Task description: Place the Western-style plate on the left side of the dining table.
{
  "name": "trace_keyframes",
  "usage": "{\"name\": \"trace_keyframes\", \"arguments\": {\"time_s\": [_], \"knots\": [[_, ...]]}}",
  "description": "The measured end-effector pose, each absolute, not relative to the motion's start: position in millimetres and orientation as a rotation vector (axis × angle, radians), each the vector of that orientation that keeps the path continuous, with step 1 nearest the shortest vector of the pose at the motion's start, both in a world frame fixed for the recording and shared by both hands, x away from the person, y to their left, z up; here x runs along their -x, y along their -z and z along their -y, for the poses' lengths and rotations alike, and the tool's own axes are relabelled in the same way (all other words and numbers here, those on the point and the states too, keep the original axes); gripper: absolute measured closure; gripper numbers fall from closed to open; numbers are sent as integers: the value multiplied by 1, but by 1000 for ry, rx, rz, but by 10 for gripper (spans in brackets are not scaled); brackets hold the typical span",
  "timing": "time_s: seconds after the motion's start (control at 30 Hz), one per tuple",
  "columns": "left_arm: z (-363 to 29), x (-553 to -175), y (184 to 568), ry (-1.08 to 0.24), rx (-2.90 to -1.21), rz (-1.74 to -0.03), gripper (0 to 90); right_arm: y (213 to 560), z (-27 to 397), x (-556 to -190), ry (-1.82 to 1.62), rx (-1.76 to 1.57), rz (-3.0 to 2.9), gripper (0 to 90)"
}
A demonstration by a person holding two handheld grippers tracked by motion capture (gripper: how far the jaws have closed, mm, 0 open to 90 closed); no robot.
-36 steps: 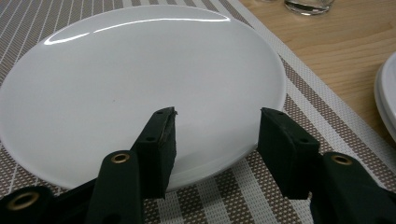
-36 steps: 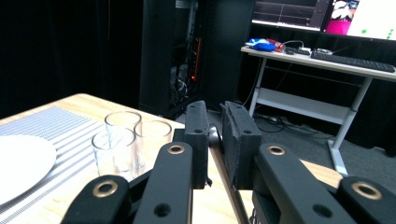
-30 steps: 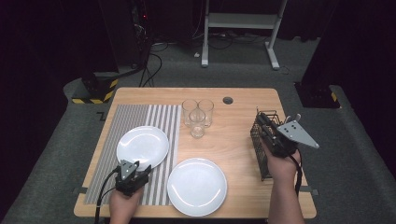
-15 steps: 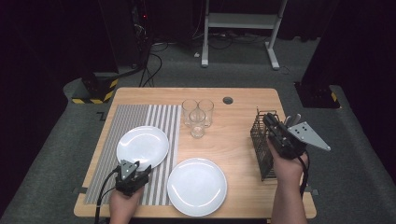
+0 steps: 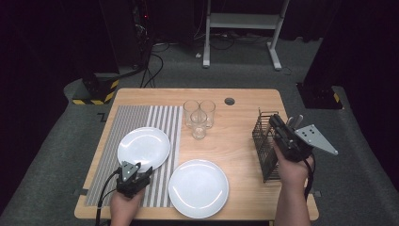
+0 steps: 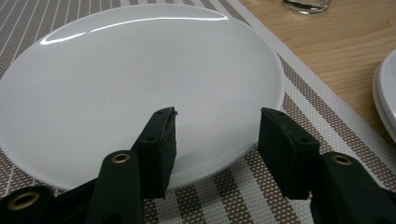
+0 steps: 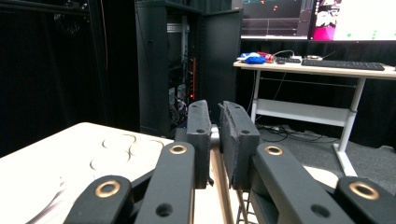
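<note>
Silver shows between the right gripper's [image 7: 214, 116] jaws: they are clenched on a thin metal handle [image 7: 215, 136], cutlery by the look. It stands in the wire basket [image 5: 263, 146] at the table's [image 5: 235, 141] right edge. Since a second ago this gripper has twisted a little over the basket, its grey plate swinging toward the near right, yet the hand has hardly shifted. I judge the grip set and the lift out not yet begun. The left gripper [image 6: 217, 123] has kept still, jaws released, straddling the near rim of the left plate [image 6: 140, 70] on the striped mat [image 5: 136, 117].
</note>
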State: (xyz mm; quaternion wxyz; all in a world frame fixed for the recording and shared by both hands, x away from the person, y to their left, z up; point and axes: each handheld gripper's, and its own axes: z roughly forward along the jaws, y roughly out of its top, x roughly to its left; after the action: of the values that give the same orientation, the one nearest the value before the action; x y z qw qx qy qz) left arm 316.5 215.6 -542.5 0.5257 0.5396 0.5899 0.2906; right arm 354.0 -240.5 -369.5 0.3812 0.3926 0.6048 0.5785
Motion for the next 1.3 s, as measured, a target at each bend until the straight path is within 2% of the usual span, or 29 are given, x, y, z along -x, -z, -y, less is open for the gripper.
{"name": "trace_keyframes", "arguments": {"time_s": [1.3], "knots": [[-215,-316,542,-691,-1285,-1403,463,381,231,-366,-1324,-1059,-1682,775]]}}
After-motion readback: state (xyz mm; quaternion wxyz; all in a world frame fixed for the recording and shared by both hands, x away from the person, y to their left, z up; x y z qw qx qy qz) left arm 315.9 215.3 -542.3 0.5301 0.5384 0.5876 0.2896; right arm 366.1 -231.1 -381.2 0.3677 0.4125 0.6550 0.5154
